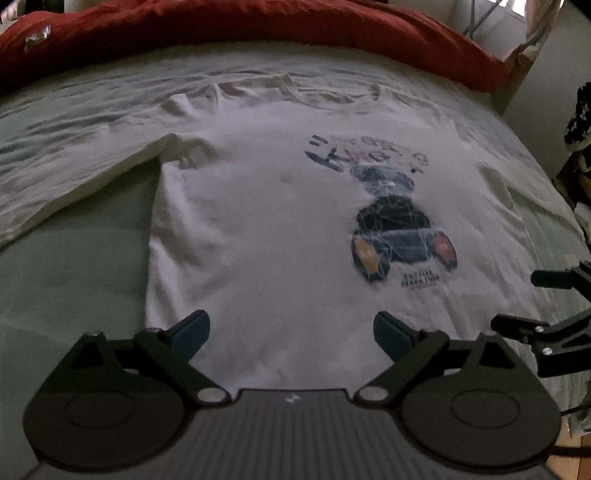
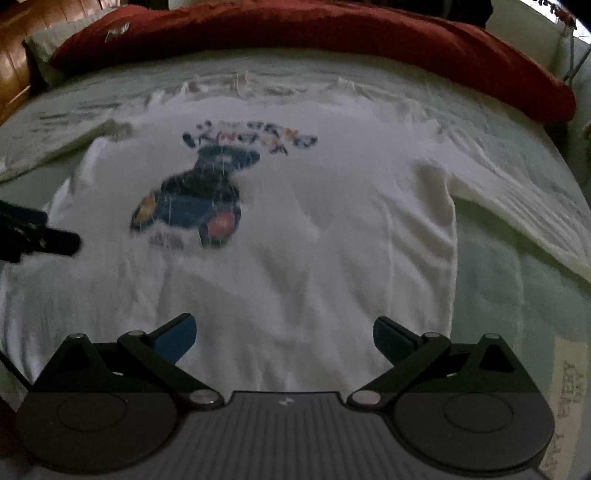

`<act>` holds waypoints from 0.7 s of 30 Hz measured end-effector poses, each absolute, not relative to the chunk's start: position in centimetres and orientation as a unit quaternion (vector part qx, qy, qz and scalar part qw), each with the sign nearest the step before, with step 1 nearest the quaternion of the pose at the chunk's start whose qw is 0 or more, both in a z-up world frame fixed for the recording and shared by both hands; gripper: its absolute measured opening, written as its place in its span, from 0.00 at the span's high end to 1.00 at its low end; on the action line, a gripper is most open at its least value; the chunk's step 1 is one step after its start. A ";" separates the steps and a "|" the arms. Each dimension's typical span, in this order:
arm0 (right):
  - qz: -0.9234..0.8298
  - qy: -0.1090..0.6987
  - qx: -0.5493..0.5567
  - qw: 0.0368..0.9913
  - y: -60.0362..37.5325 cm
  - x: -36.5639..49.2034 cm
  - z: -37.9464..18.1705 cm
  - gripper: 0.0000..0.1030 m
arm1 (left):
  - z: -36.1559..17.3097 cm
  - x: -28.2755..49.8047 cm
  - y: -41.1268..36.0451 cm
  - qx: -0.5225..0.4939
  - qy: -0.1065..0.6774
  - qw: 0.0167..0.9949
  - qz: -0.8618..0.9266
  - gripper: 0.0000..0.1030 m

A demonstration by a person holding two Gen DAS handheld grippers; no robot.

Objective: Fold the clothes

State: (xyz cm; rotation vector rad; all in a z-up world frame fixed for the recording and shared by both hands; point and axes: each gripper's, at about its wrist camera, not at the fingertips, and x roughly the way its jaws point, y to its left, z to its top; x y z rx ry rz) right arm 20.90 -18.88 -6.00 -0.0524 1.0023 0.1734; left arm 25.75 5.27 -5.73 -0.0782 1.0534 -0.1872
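A white long-sleeved shirt (image 1: pixel 280 229) with a dark bear print (image 1: pixel 399 229) lies flat, front up, on a pale green bed sheet (image 1: pixel 74 280), collar far from me. It also shows in the right wrist view (image 2: pixel 303 236), print (image 2: pixel 195 206) at left. My left gripper (image 1: pixel 291 332) is open and empty over the shirt's near hem, left of centre. My right gripper (image 2: pixel 284 336) is open and empty over the hem, right of centre. The right gripper (image 1: pixel 546 314) shows at the right edge of the left wrist view; the left gripper's fingers (image 2: pixel 44 236) show at the left of the right wrist view.
A red blanket (image 1: pixel 258 26) is bunched along the far side of the bed (image 2: pixel 295 33). The shirt's sleeves spread out to the left (image 1: pixel 55 192) and right (image 2: pixel 524 206). A dark patterned object (image 1: pixel 580 122) sits beyond the bed's right edge. A wooden headboard (image 2: pixel 14 51) stands far left.
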 end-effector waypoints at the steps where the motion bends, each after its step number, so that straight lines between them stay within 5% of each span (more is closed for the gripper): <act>1: 0.083 0.479 -0.026 0.874 -18.6 21.2 -6.0 0.00 | -6.2 25.8 5.3 -0.038 0.507 0.857 -0.085 0.08; 10: 0.076 0.508 -0.022 0.858 -17.6 21.5 -7.8 0.00 | -4.9 24.9 7.8 -0.042 0.503 0.861 -0.067 0.08; 21: 0.056 0.469 -0.018 0.881 -16.4 23.5 -5.1 0.00 | -2.8 34.1 23.8 -0.017 0.400 0.904 0.148 0.08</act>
